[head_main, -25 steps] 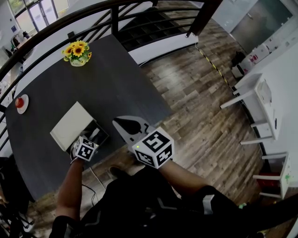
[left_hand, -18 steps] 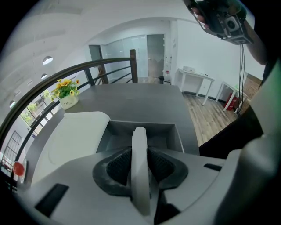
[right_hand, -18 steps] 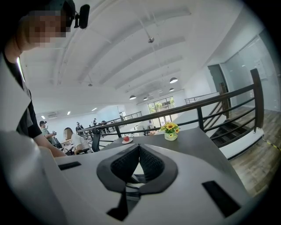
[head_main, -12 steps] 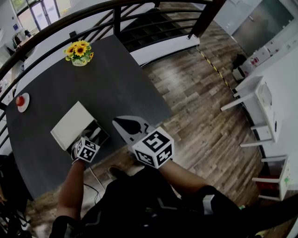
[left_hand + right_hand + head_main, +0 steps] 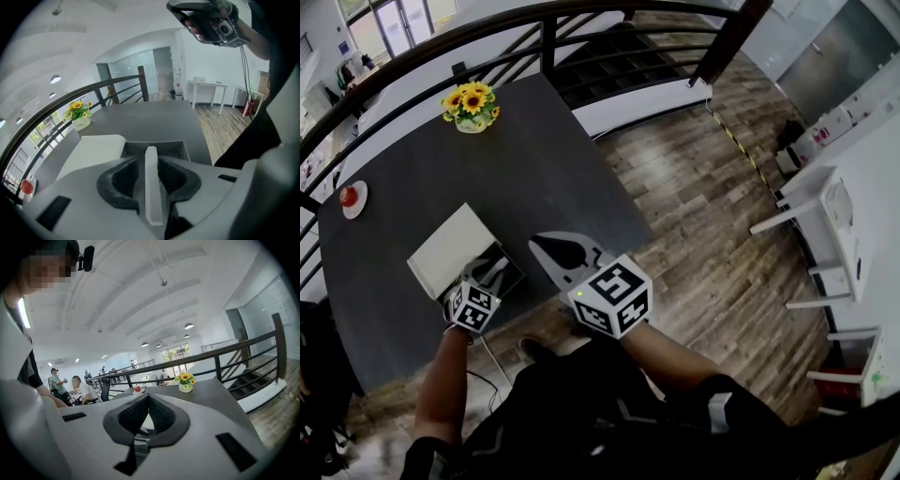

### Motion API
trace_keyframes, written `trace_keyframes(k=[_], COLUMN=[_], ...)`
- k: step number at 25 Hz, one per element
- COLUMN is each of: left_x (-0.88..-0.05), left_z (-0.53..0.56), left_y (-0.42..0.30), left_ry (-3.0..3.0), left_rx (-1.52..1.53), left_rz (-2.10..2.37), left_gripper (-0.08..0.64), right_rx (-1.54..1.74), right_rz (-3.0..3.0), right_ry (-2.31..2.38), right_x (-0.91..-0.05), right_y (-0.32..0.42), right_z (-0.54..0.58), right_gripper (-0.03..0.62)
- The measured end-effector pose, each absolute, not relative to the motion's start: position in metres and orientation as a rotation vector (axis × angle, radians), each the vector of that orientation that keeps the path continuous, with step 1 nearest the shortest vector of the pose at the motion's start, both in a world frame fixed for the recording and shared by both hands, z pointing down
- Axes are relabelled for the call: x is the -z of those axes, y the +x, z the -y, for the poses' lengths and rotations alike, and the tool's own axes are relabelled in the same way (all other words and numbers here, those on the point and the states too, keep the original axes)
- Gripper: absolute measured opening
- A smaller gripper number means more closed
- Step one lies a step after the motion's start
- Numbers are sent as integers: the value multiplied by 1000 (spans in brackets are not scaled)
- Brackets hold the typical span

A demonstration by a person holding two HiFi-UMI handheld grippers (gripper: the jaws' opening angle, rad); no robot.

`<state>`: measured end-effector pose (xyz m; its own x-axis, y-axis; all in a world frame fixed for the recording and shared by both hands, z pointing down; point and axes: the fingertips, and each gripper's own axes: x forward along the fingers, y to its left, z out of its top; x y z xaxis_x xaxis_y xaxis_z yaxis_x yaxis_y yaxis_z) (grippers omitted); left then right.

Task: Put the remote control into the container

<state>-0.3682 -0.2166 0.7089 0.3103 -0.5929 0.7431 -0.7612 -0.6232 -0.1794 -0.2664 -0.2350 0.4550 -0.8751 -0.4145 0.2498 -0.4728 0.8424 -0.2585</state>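
In the left gripper view my left gripper (image 5: 151,161) is shut on a slim white remote control (image 5: 151,187), held edge-on and pointing forward. Just ahead of the jaws is the open dark container (image 5: 180,147), its white lid (image 5: 96,152) lying to the left. The head view shows the left gripper (image 5: 487,277) at the container (image 5: 508,278), near the table's front edge. My right gripper (image 5: 553,249) hovers to the right of the container. Its pads meet with nothing between them in the right gripper view (image 5: 148,398).
A sunflower vase (image 5: 471,108) stands at the far side of the dark table (image 5: 534,178). A red fruit on a plate (image 5: 347,197) sits at the far left. A black railing (image 5: 487,33) runs behind the table. Wooden floor (image 5: 703,216) lies to the right.
The head view has drifted a little, so the table sits slightly lower and to the right. Both grippers keep about the same places beside the container.
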Motion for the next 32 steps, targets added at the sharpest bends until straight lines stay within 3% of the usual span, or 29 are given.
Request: trace_keyframes(k=[16,27,32], left_x=[-641,-493,-442], left_z=[206,185,166], left_y=[-380,-414,-424], left_ry=[2344,2314,2308], left_rx=[-988,-320,-183], left_rz=[1490,1863,1999], left_gripper=[112,112,110], right_rx=[-435,-388,-370], right_rz=[2907,2966,2985], right_ry=[534,435,392], right_x=[-436,-417,-408], right_y=[-285,-302,-308], right_z=[228,216,208], right_gripper=[2,2,2])
